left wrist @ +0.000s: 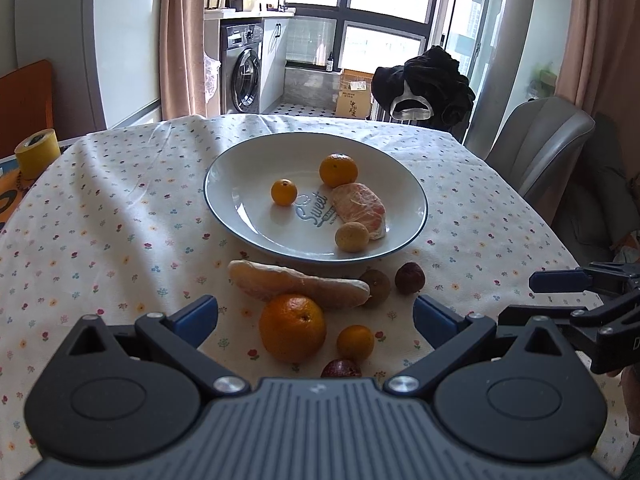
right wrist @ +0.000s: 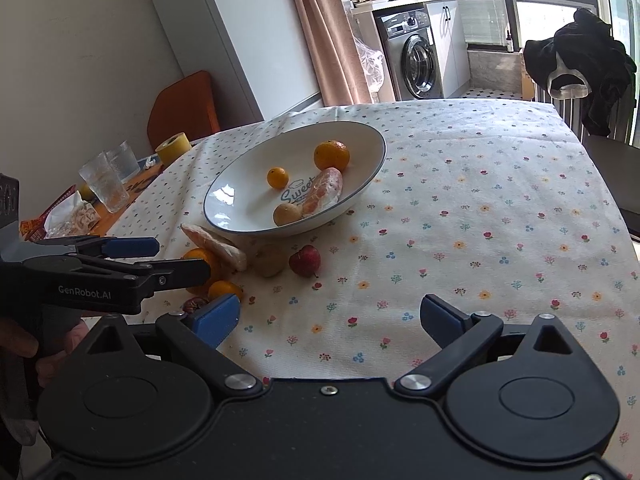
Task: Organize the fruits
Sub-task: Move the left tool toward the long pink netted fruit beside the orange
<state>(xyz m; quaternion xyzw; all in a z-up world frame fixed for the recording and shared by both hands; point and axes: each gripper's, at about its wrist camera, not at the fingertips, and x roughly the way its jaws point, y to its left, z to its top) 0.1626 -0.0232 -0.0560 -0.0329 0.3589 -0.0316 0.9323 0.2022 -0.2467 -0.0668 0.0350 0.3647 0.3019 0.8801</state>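
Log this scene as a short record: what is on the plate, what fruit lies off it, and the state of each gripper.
plate: white, dark rim, on the floral tablecloth
on plate: orange, small orange, wrapped pomelo piece, yellowish round fruit
off plate, near side: pomelo wedge, large orange, small mandarin, brownish fruit, two dark red fruits
left gripper: open, empty, over the loose fruit
right gripper: open, empty, over bare cloth

Apparently a home: washing machine (left wrist: 245, 76), curtain (left wrist: 182, 36), floral tablecloth (left wrist: 120, 216).
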